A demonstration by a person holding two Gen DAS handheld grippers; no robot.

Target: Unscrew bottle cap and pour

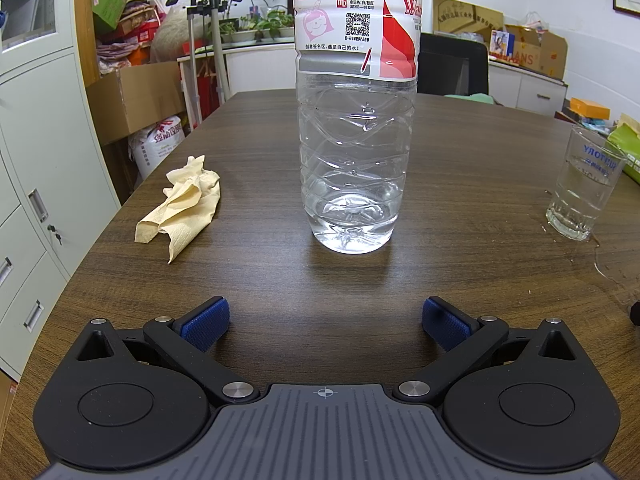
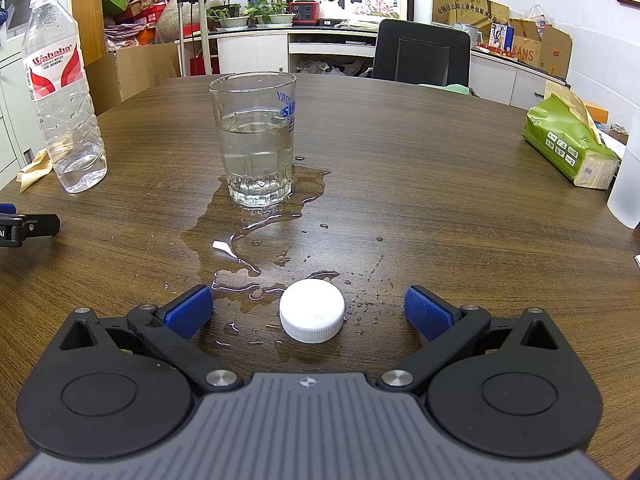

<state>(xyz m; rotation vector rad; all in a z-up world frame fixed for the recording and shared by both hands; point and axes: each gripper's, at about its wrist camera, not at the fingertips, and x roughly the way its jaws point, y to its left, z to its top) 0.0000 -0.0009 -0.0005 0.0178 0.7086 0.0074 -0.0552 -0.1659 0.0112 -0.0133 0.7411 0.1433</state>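
A clear plastic water bottle (image 1: pixel 354 120) with a red and white label stands upright on the brown table, just ahead of my left gripper (image 1: pixel 325 322), which is open and empty. In the right wrist view the bottle (image 2: pixel 60 96) has no cap and holds a little water. The white cap (image 2: pixel 312 311) lies on the table between the open fingers of my right gripper (image 2: pixel 308 312), untouched. A glass (image 2: pixel 256 136) about half full of water stands behind the cap; it also shows in the left wrist view (image 1: pixel 584 184).
Spilled water (image 2: pixel 256 236) spreads from the glass toward the cap. A crumpled tissue (image 1: pixel 180 204) lies left of the bottle. A green tissue pack (image 2: pixel 568 148) and a white container (image 2: pixel 626 176) sit at the right. A black chair (image 2: pixel 420 56) stands behind the table.
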